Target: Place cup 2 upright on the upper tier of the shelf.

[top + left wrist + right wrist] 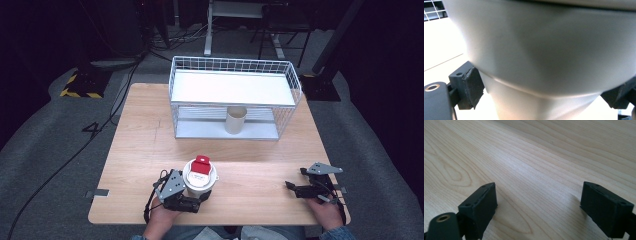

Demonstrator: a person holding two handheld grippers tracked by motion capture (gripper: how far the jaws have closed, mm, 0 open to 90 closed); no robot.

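Standing upright near the table's [150,130] front edge, the white cup [200,176] with its red-tabbed lid sat clamped between the jaws of your left gripper [192,192], while your right gripper [295,190] rested open, well apart to the right, and the wire basket [175,90] lay straight ahead across bare wood.

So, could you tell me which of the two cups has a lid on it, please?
The cup at the near table edge, between the left hand-held gripper's jaws: it has a white lid with a red tag. The cup in the wire basket is open-topped.
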